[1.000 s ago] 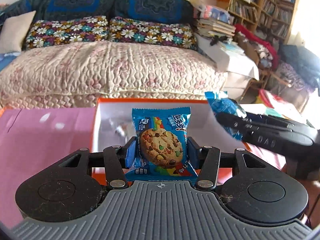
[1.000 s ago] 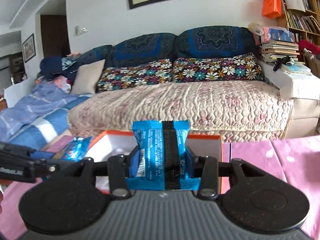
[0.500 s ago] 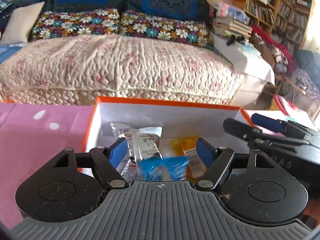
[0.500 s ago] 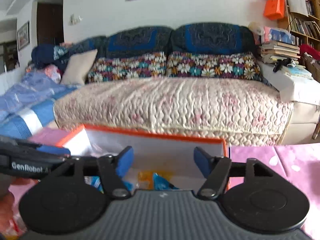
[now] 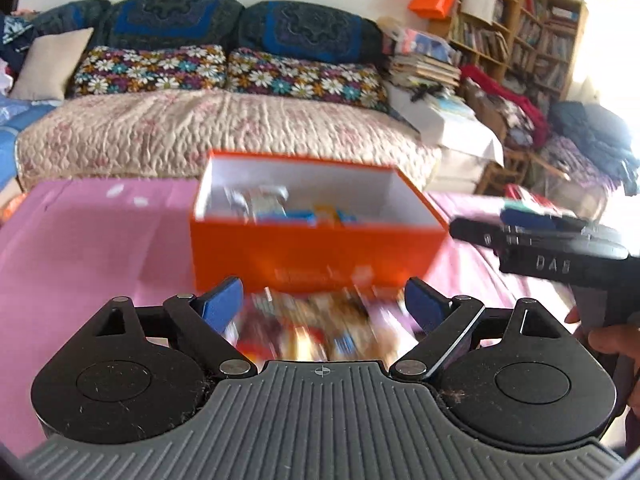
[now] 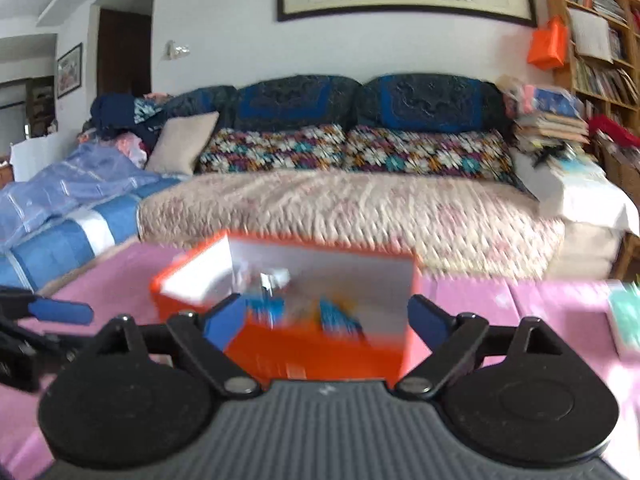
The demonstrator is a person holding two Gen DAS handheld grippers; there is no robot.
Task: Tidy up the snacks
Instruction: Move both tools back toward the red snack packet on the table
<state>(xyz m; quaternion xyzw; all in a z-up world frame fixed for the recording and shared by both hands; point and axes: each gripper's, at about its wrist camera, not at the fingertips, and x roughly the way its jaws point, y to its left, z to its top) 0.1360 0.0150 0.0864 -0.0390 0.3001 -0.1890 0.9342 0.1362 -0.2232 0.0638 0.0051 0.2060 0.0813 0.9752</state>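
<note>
An orange box [image 5: 316, 256] with a white inside stands on the pink tablecloth and holds several snack packets [image 5: 280, 210]. It also shows in the right wrist view [image 6: 320, 352]. My left gripper [image 5: 324, 304] is open and empty, drawn back in front of the box, above a blurred pile of loose snack packets [image 5: 316, 328]. My right gripper [image 6: 326, 318] is open and empty, just in front of the box's near wall. The right gripper also shows in the left wrist view [image 5: 532, 236], to the right of the box.
The pink tablecloth [image 5: 100, 248] covers the table around the box. A quilted sofa [image 6: 352, 208] with flowered cushions stands behind the table. A bookshelf [image 5: 516, 28] and piled books and clothes are at the right. A pale green packet [image 6: 626, 316] lies at the table's right.
Both grippers let go of their blue cookie packets into the box, opened, and pulled back from it. The box now looks farther away in both views.
</note>
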